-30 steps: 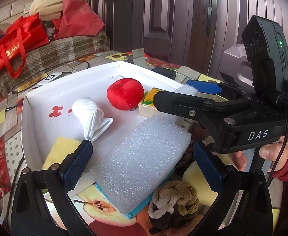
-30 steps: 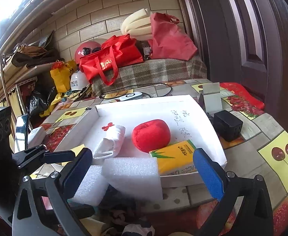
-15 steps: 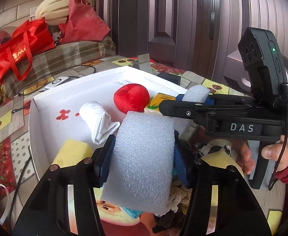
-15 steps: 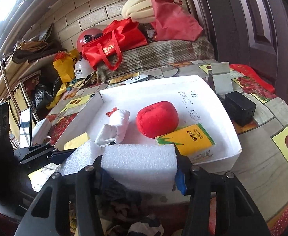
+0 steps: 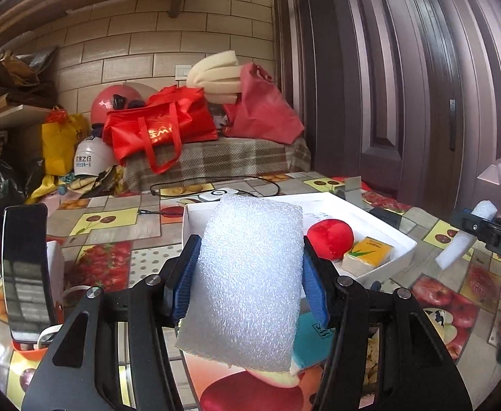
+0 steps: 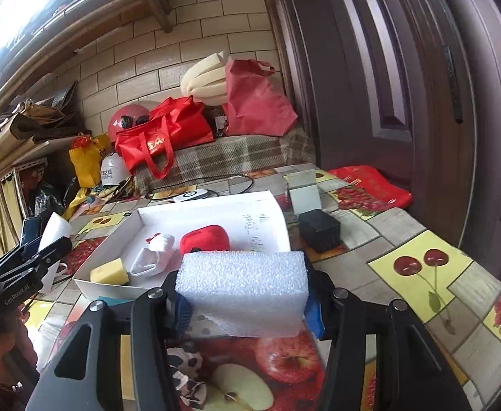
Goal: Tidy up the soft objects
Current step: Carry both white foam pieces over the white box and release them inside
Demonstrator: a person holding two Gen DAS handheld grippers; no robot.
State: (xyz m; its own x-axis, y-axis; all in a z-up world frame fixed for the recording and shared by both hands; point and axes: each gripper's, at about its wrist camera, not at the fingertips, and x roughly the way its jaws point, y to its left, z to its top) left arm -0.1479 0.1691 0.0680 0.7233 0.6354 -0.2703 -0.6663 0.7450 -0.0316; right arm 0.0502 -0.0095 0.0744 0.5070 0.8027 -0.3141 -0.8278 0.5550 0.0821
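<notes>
Lots of clutter around here. The table [image 6: 418, 239] has a loud fruit-print cover, cherries and apples all over it. A small black box [image 6: 320, 230] sits on it, with a grey folded card [image 6: 304, 194] standing just behind. A black cable [image 5: 213, 185] loops across the far end. Behind that, a plaid-covered bench [image 5: 223, 161] carries a big red tote bag [image 5: 161, 130], a darker red bag [image 5: 262, 109] and a stack of cream foam sheets [image 5: 216, 75]. There's a pink helmet [image 6: 127, 120] and a white one [image 6: 112, 173] by the brick wall [image 5: 130, 44], and a dark wooden door [image 5: 404, 85] on the right.
</notes>
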